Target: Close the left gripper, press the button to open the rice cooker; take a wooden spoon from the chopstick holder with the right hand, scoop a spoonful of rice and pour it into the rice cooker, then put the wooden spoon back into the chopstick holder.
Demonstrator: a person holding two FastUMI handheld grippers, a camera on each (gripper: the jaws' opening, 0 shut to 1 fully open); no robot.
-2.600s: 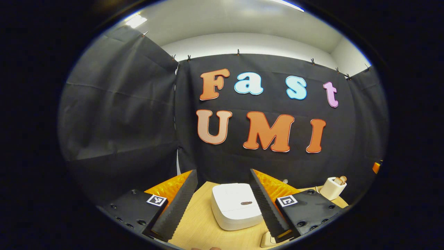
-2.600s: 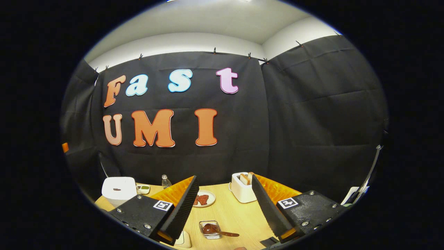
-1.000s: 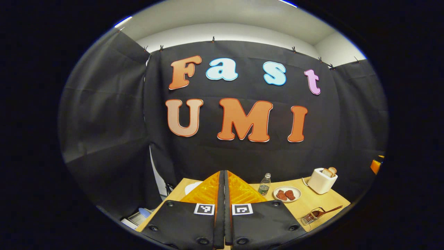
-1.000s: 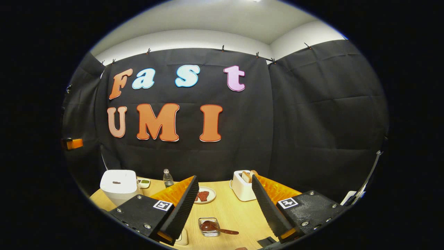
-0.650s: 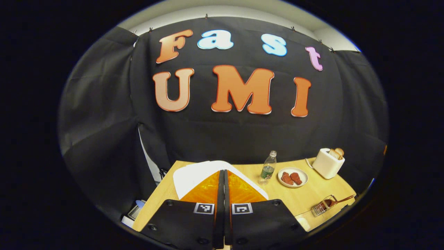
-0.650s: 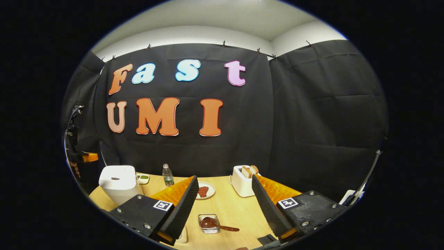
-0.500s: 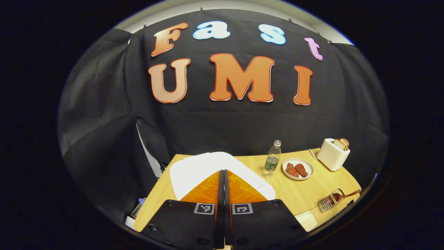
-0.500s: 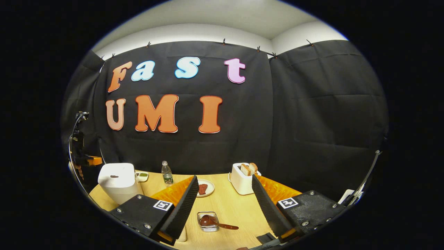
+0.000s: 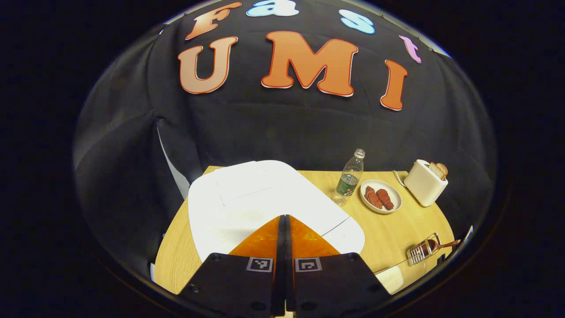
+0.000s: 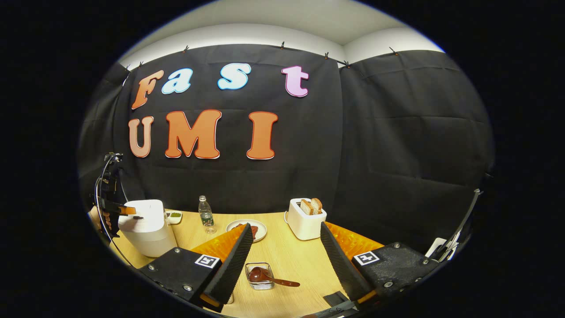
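Since the earlier frames the left gripper [image 9: 282, 218] has been dropping toward the rice cooker [image 9: 247, 198], whose white lid is now looming much larger under its tips; the two fingers are pressed flat together, clenched on nothing, and are hovering over the near edge of the lid, though whether they are touching it cannot be told. In the right gripper view that same left gripper [image 10: 126, 210] is showing far off at the left, its tip sitting at the top of the rice cooker [image 10: 143, 227], with the holding hand [image 10: 98, 217] partly visible beside it. The right gripper [image 10: 286, 251] is hanging above the wooden table [image 10: 291, 260] with its fingers spread wide and gripping nothing. Between those fingers, lower down, the chopstick holder [image 10: 259, 276], a small wire basket, is standing on the table with the wooden spoon [image 10: 270, 277] lying in it, bowl inside and handle sticking out to the right. In the left gripper view the chopstick holder [image 9: 419, 254] and wooden spoon [image 9: 435, 246] are sitting near the table's right edge. A water bottle [image 9: 350, 178], a plate [image 9: 381, 197] of reddish food and a toaster [image 9: 424, 182] holding bread are lining up behind, near the wall.
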